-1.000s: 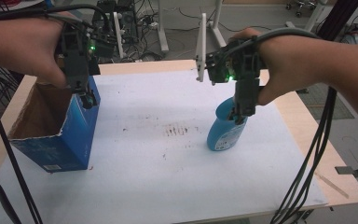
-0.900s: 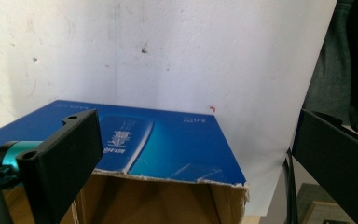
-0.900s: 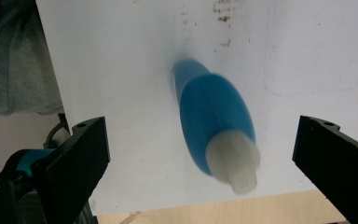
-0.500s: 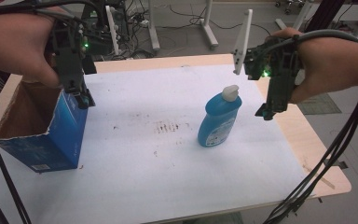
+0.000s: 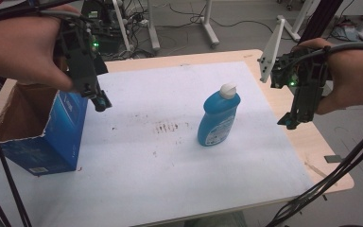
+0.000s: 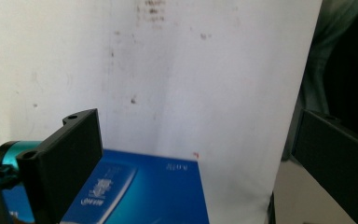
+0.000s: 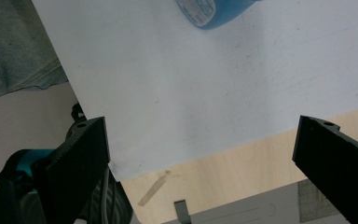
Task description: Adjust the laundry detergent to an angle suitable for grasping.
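A blue bottle (image 5: 217, 120) with a white cap stands upright right of the middle of the white mat (image 5: 170, 165); its base shows at the top of the right gripper view (image 7: 214, 9). My right gripper (image 5: 290, 120) hangs open over the table's right edge, clear of the bottle, its jaws wide apart (image 7: 203, 123). An open blue box (image 5: 47, 137) with a brown cardboard inside stands at the mat's left. My left gripper (image 5: 99, 100) hovers open just above the box's right wall, and the blue box top (image 6: 158, 191) lies below its spread jaws (image 6: 198, 121).
The mat covers most of a light wooden table (image 5: 321, 156), with bare wood along the right and far edges. A strip of tape (image 5: 312, 168) lies on the wood at the right front. Dark cables (image 5: 326, 184) hang off both grippers. Desk legs and wires crowd the floor behind.
My right gripper has let go of the bottle's neck and drawn off to the right, leaving the bottle upright. My left gripper has shifted slightly right off the box's edge.
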A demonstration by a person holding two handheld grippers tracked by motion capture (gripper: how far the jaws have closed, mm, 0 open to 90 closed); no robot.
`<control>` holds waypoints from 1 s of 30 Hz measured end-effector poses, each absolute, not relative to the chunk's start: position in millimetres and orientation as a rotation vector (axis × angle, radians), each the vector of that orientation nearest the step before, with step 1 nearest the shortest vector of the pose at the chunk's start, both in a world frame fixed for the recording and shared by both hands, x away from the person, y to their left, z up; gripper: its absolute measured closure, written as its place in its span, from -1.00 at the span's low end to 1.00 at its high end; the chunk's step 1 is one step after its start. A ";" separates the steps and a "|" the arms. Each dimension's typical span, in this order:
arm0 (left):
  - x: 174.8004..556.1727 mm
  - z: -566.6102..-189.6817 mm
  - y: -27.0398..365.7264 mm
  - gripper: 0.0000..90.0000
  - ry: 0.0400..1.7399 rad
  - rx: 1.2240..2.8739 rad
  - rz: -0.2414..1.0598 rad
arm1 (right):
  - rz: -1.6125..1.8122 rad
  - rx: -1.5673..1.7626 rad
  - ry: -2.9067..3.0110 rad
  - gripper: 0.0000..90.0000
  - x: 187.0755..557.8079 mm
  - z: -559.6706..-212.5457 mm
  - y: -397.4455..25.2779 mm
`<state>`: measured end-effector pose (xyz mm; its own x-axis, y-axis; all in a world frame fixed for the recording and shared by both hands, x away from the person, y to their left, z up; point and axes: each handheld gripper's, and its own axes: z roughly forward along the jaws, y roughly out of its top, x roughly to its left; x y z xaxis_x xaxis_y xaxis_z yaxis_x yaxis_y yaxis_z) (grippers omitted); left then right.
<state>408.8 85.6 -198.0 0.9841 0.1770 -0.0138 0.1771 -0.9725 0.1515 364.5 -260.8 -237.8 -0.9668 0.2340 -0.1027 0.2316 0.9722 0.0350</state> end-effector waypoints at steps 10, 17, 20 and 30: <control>399.6 -202.6 60.3 -0.96 0.247 2.895 -0.034 | 0.047 0.359 3.012 -0.94 357.4 -244.1 -271.0; 397.6 -208.1 36.4 -0.96 0.263 2.849 -0.030 | 0.048 0.362 3.010 -0.94 355.2 -246.9 -274.3; 397.8 -210.7 29.0 -0.96 0.268 2.826 -0.033 | 0.046 0.366 3.011 -0.94 353.8 -247.5 -274.4; 399.6 -220.2 5.0 -0.96 0.277 2.768 -0.055 | 0.065 0.368 3.004 -0.94 353.0 -248.2 -276.3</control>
